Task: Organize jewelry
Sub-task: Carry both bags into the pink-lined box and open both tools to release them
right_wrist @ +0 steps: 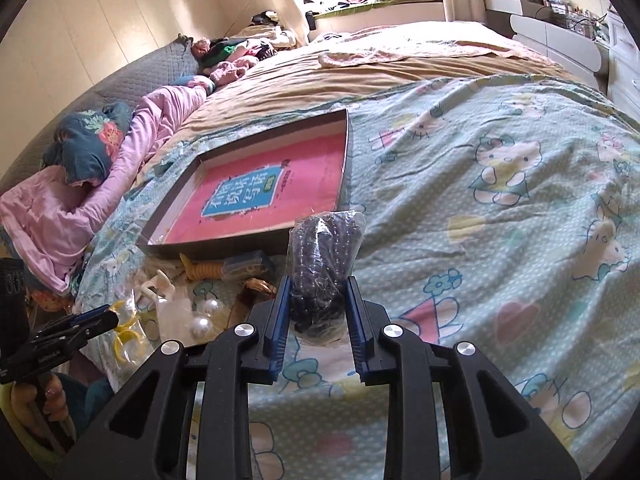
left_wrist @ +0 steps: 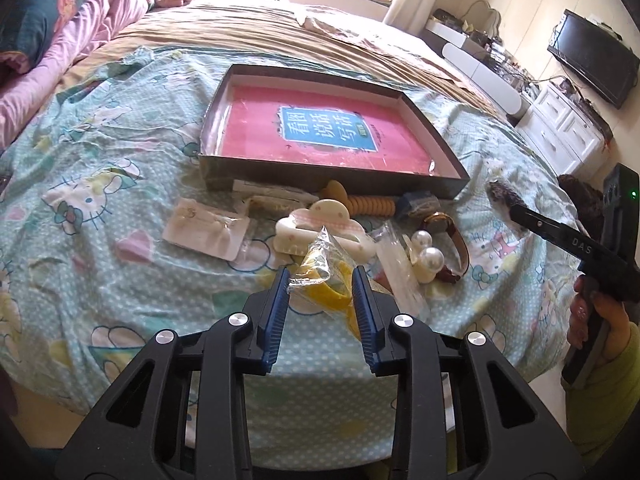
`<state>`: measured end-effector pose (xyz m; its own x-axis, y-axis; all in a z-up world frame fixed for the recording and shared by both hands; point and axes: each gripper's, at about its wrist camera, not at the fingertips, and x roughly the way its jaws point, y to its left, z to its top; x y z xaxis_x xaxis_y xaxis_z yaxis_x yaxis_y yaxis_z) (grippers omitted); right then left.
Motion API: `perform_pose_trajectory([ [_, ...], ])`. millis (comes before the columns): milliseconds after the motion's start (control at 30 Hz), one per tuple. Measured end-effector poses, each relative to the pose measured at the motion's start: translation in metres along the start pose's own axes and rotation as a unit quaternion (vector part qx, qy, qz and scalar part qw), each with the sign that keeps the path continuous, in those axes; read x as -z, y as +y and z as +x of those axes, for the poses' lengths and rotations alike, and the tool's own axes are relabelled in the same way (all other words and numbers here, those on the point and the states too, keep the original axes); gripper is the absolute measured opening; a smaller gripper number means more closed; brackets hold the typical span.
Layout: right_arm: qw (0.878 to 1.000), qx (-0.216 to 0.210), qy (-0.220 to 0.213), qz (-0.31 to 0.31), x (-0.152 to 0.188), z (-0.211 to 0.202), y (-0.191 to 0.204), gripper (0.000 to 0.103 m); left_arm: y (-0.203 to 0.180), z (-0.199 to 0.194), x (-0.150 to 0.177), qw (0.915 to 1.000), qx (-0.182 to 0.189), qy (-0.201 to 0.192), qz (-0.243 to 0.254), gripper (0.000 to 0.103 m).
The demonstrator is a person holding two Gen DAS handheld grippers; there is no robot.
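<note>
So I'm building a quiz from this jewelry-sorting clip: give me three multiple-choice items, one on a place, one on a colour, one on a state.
1. Where is the pink book?
A in the shallow dark cardboard tray
B on the pillow
C on the floor

2. What colour is the bangle in the clear bag?
A yellow
B red
C black

3. What is the right gripper doing?
A open and empty
B clamping a clear bag of dark beads
C holding a watch

Key: A, tray walls surround the book; A, yellow shows through the plastic; B, both pads press the bag.

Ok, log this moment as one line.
left gripper: jaws shut on bagged yellow bangle | right gripper: jaws shut on bagged dark beads | tray: no jewelry inside
</note>
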<state>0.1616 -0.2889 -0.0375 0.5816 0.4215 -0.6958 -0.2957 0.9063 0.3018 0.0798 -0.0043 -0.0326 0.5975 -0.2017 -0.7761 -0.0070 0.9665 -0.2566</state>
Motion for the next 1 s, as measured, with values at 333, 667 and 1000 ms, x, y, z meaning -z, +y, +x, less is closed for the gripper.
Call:
perform_pose_trajectory([
  [333, 1.0, -0.018, -0.012, -0.001, -0.035, -0.002, 0.025, 0.025, 0.011, -0.011, -0.023, 1.0, -0.006, 0.006, -0.004, 0.023],
  [667, 0.999, -0.027, -0.001, -0.022, -0.062, 0.02, 0.052, 0.025, 0.015, -0.01, -0.066, 0.9999, -0.012, 0.0, 0.01, 0.023],
  [1000, 0.999, -0.012, -0.007, -0.033, -0.088, 0.042, 0.057, 0.025, 0.019, 0.017, -0.11, 1.0, -0.005, -0.003, 0.003, 0.023],
])
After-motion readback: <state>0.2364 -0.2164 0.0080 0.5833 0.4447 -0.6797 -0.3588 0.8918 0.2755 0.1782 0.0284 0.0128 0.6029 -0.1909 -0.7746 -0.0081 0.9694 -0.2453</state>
